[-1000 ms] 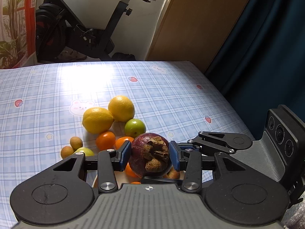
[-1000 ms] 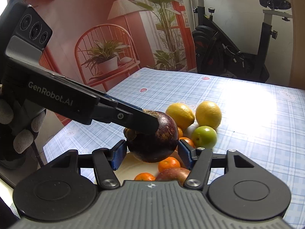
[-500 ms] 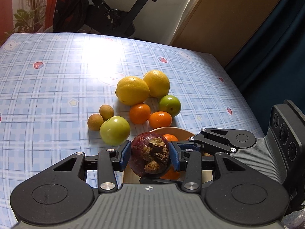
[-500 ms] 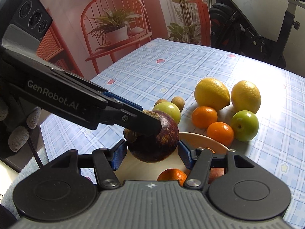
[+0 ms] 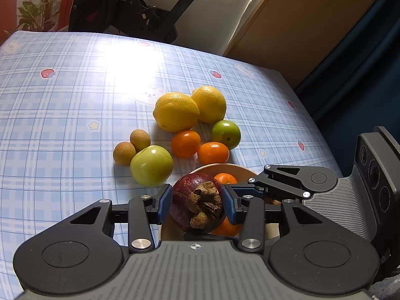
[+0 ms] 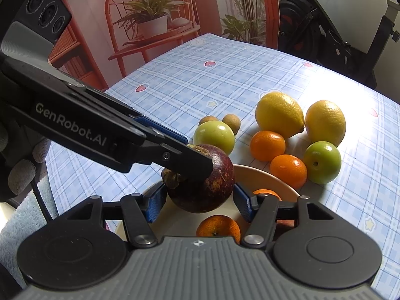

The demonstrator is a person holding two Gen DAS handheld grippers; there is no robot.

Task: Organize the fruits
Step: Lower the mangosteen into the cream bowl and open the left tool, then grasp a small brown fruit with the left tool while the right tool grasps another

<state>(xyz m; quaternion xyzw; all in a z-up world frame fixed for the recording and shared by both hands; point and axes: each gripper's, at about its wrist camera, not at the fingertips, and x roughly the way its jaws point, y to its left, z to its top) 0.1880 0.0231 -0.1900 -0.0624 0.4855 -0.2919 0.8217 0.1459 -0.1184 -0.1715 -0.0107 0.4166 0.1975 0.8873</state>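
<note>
My left gripper is shut on a dark purple mangosteen and holds it above a beige bowl that has oranges in it. In the right wrist view the mangosteen sits between the fingers of my right gripper, which stands open around it, with a gap on each side. The bowl lies below, with an orange inside. On the table lie two lemons, two oranges, two green apples and two small brown fruits.
The table has a blue checked cloth. An exercise bike stands behind it. A red chair with a potted plant stands off the table's far side. The table's right edge borders a dark curtain.
Both grippers and the mangosteen have risen and tilted down, so more of the table and loose fruit shows. The left gripper's hold on the mangosteen is unchanged.
</note>
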